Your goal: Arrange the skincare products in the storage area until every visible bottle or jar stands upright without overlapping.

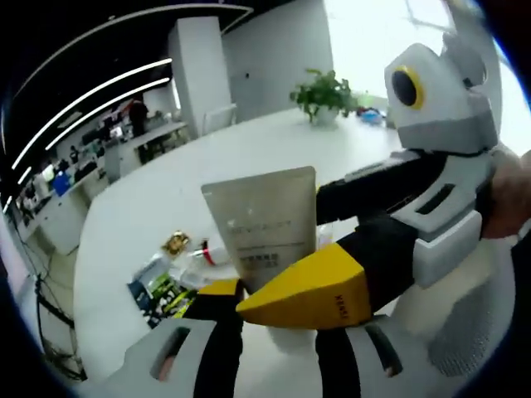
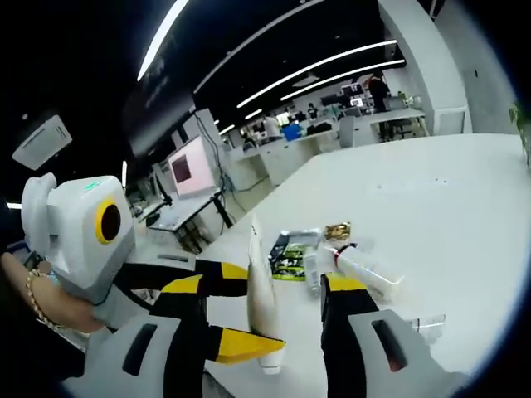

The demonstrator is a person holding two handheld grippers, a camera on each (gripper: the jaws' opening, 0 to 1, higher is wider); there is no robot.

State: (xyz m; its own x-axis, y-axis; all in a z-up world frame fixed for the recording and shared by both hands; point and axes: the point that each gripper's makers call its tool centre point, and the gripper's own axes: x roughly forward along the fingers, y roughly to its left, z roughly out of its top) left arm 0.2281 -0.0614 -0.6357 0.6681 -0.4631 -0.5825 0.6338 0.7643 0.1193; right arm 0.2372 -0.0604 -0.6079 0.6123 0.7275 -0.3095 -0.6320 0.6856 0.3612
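A flat beige tube (image 1: 261, 220) stands with its crimped end up and its cap (image 2: 270, 361) low at the white table. My left gripper (image 1: 278, 290) flanks its narrow edges and looks shut on it; the contact is partly hidden. From the right gripper view the left gripper (image 2: 241, 307) reaches the tube (image 2: 261, 303) from the left. My right gripper (image 2: 265, 290) is open, jaws wide either side of the tube's thin profile. In the left gripper view the right gripper (image 1: 323, 240) has one finger behind the tube and a yellow fingertip (image 1: 307, 294) in front.
Beyond the tube lies a loose pile: a gold-topped jar (image 1: 176, 243) (image 2: 337, 230), a white tube with a red band (image 1: 203, 253) (image 2: 357, 265) and a green-black packet (image 1: 158, 290) (image 2: 290, 253). A potted plant (image 1: 323, 95) stands at the far end of the table (image 1: 166, 182).
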